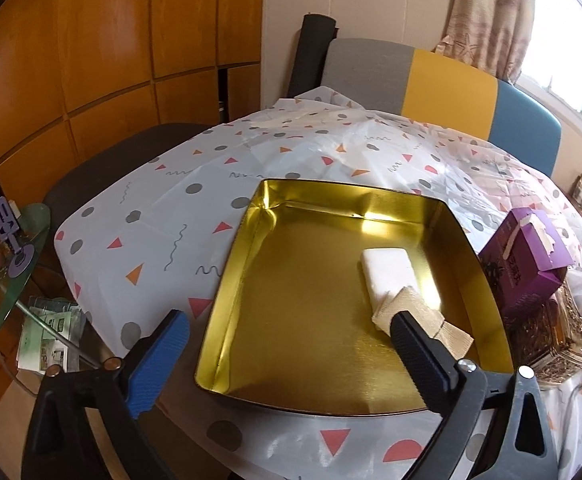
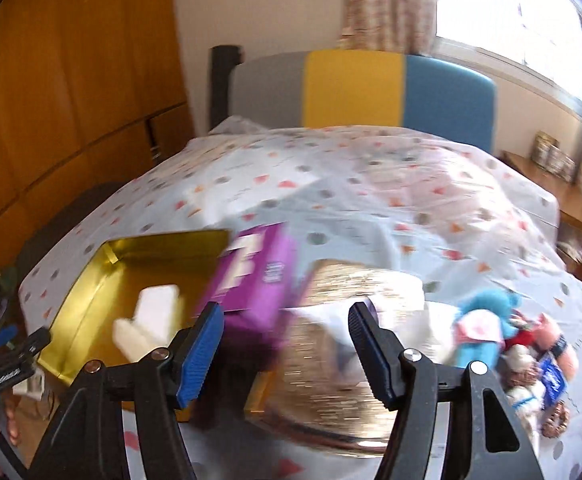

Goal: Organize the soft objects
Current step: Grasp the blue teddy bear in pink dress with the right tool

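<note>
Over on the patterned surface (image 1: 163, 216), the gold tin (image 1: 247, 280) holds a white soft block (image 1: 387, 272) with a beige fabric piece (image 1: 391, 312) against it. Left hand-held gripper (image 1: 287, 336) is spread wide, holding nothing. Right hand-held gripper (image 2: 287, 320) is partly open and empty too, above the purple box (image 2: 259, 288), with plush toys (image 2: 491, 320) piled just right.

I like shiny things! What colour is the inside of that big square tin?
Shiny gold square tin, clearest in the left wrist view.

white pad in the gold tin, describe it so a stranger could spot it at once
On the patterned tablecloth sits an open gold tin. Inside, toward its right wall, lies the white pad, beside the purple box outside. A beige strap overlaps its near end.
</note>
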Available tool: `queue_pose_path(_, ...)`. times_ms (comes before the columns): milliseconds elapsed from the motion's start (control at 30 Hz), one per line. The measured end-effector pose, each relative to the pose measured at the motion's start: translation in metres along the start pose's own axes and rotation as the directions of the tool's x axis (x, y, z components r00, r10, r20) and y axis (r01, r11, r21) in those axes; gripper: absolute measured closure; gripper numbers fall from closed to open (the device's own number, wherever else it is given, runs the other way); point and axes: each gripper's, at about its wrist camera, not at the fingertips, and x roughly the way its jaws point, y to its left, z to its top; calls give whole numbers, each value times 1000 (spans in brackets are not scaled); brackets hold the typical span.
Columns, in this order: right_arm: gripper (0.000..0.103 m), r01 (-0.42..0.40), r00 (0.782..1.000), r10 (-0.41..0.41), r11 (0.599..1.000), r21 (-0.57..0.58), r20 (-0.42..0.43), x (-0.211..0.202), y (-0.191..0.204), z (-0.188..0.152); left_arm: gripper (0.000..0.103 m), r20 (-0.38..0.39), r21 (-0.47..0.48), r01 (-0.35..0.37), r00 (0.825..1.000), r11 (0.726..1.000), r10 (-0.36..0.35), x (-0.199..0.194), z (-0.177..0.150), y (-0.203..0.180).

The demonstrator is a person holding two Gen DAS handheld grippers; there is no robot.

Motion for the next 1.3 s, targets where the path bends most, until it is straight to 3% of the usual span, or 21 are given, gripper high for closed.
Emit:
queue_pose_path(233, 37, 124, 992, -119, 972, 201, -38, -9, -100, -4, 0, -4, 24, 29, 1000, 999, -29, 1, 0, -12)
queue_pose_path(467, 33, 152, 986, -94, 855, 496, -140, 14, -205, -27, 0, -24, 40, 38, 999, 998, -37, 6, -2, -22)
queue_pose_path(700, 31, 138, 975, 2, 775, 617, -222, 70, -235, -38, 0, -7, 54, 69, 998, 996, -69, 5, -5, -29)
queue_pose_path(867, 33, 178, 963, 2, 749, 639, -270, 104, -243, -41, 0, -12, 71, 91, 996, 993, -91, 6, -6, -34)
queue_pose_path(900, 39, 174, 963, 7, 749, 640, -269, 108, -244, -40, 0, -13, 78, 92, 996, 993, -91, 7, -7, -35)
queue_pose_path(933, 64, 165, 962, 20, 755, 635, -274, 111, -244, -39, 0, -16, 83, 95, 995, 992, -94, 7, -7, -37)
queue_pose_path(967, 73, 161, 958, 29, 768, 620, -285, 112, -242, -39, 0, -20, 86, 103, 995, 991, -102, 8, -8, -38)
queue_pose_path(1033, 79, 167, 959, 3, 803, 573, -283, 106, -238, -36, 0, -25, 95, 121, 993, 988, -119, 8, -8, -41)
queue_pose_path(1200, 79, 117, 967, -6, 900, 421, -256, 65, -222, -32, 0, -9, 128, 157, 988, 979, -157, 4, -4, -51)
queue_pose_path(1300, 79, 98, 954, 9, 936, 339, -298, 47, -212, -42, 0, 3, 145, 186, 982, 972, -188, -2, 3, -58)
